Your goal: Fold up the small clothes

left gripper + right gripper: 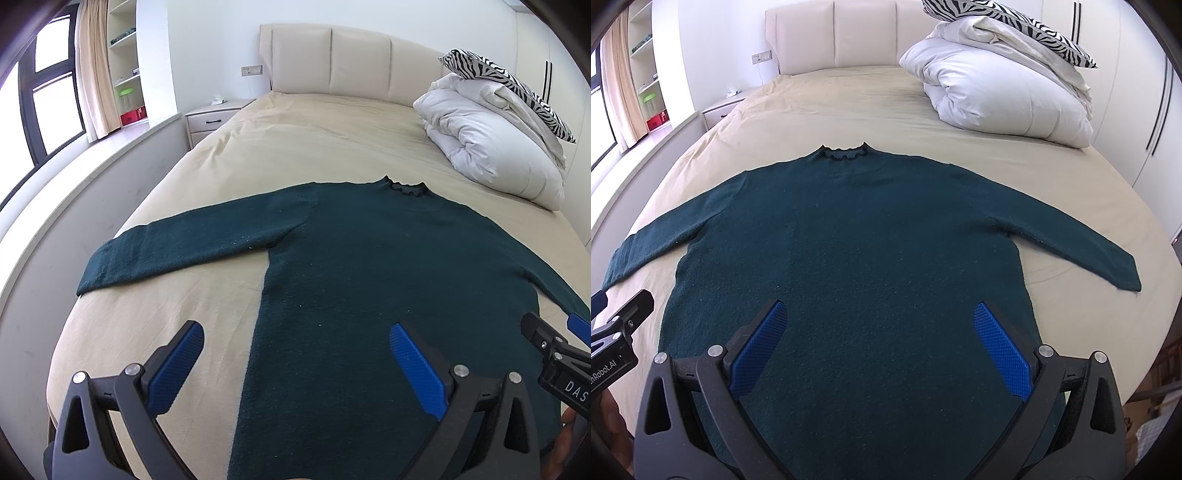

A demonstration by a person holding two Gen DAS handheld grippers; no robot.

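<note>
Here, sweater: a dark green long-sleeved sweater [849,258] lies flat on the bed [820,110], face up or down I cannot tell, with its frilled collar [842,152] pointing toward the headboard [834,37]
Sleeves: both are spread out sideways and slope toward the foot of the bed; the left sleeve [177,251] ends near the bed's left edge, the right sleeve [1089,243] ends near the right edge
Body: smooth, unfolded, hem toward the camera and hidden under the gripper frames
Left gripper: the left gripper [295,354] hangs above the sweater's left side edge, its fingers [177,369] spread wide with nothing between them; one blue pad is over the bare sheet, the other over the knit
Right gripper: the right gripper [879,332] hangs over the lower middle of the sweater's body, fingers [1001,347] wide apart and holding nothing
Contact: whether either gripper touches the cloth cannot be told
Neighbours: each gripper shows at the edge of the other's view, side by side near the foot of the bed
Bedding: a folded white duvet [997,88] with a zebra-striped pillow [1015,26] on top sits at the head of the bed on the right, well apart from the sweater
Room: a nightstand [210,116] stands left of the headboard, with shelves [125,59] and a curtain [92,66] by the window
</note>
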